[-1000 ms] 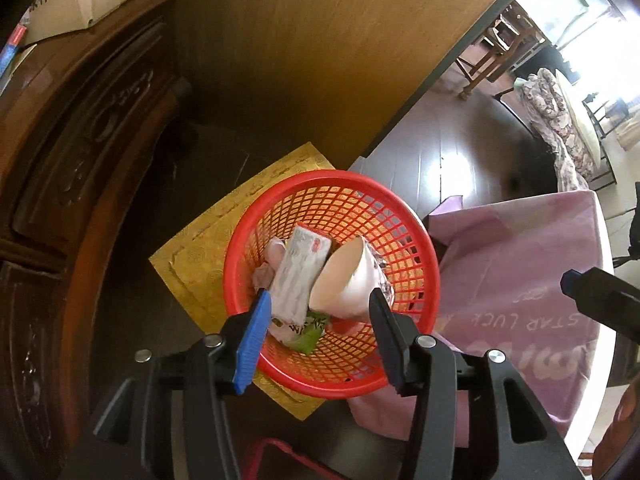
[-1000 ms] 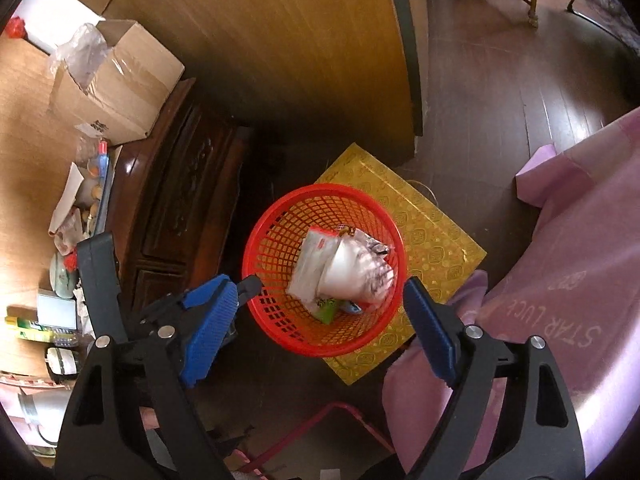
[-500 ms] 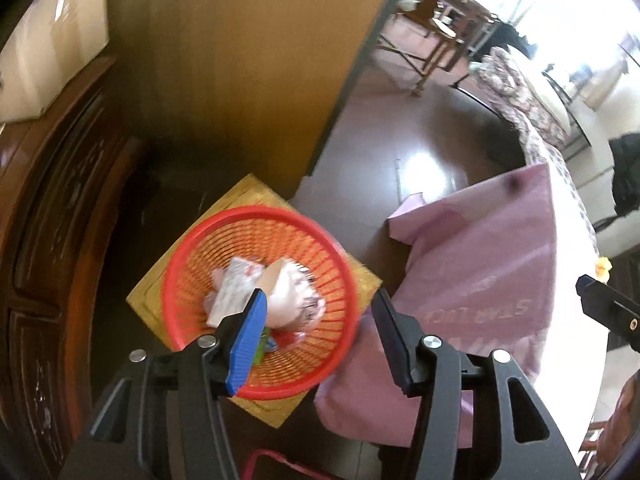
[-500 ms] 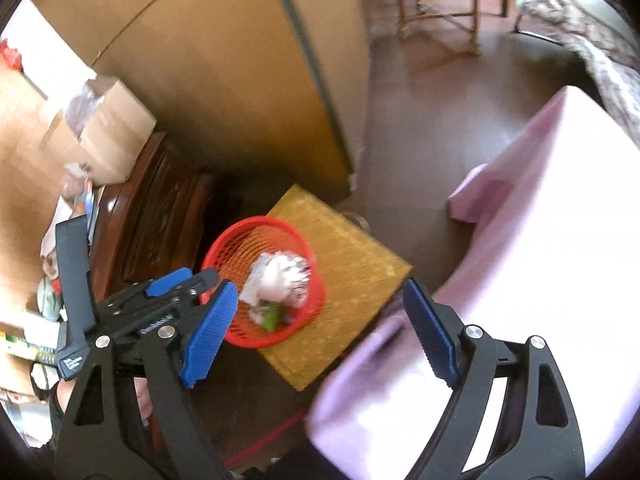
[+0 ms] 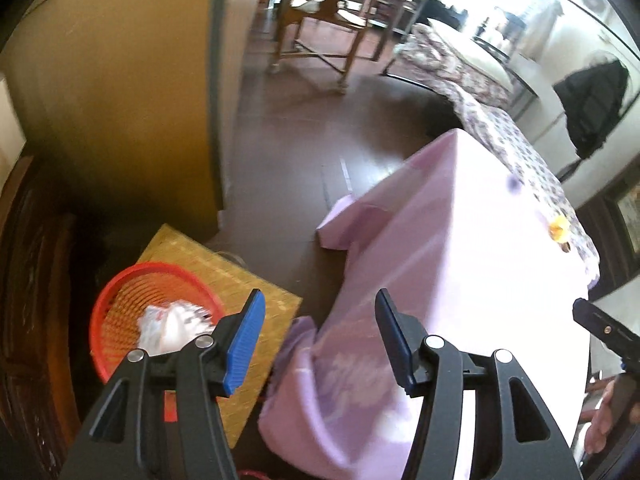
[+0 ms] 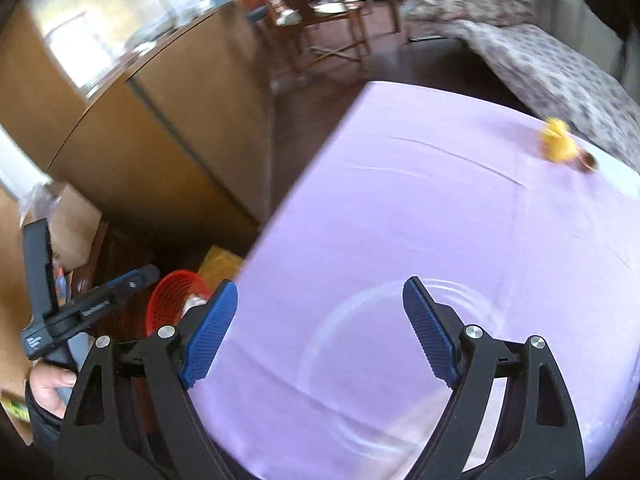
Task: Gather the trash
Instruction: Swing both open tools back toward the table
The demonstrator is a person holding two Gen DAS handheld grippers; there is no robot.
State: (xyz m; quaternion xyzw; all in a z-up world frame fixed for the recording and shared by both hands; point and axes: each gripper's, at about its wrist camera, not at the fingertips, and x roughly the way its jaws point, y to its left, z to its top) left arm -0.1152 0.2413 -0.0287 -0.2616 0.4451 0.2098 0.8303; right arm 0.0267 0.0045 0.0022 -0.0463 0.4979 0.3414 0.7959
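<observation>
My left gripper is partly open and empty, nothing between its blue pads; it hangs over the edge of the lilac tablecloth. The red mesh basket sits on the floor, down-left of the left finger, on a yellow mat. White crumpled trash lies inside it, partly hidden behind that finger's arm. Basket is well off to the side of the gap, not between the fingers.

My right gripper is spread wide, also empty. It hangs over the tabletop, and a clear round dish lies on the cloth right under the gap, its rim blurred. A yellow duck toy is near the far right edge of the table, well away from both fingers; a small dark thing just beside it, can't tell what. The basket shows at left behind the right gripper's left finger, below the table edge. My hand holding the left gripper is at far left.
</observation>
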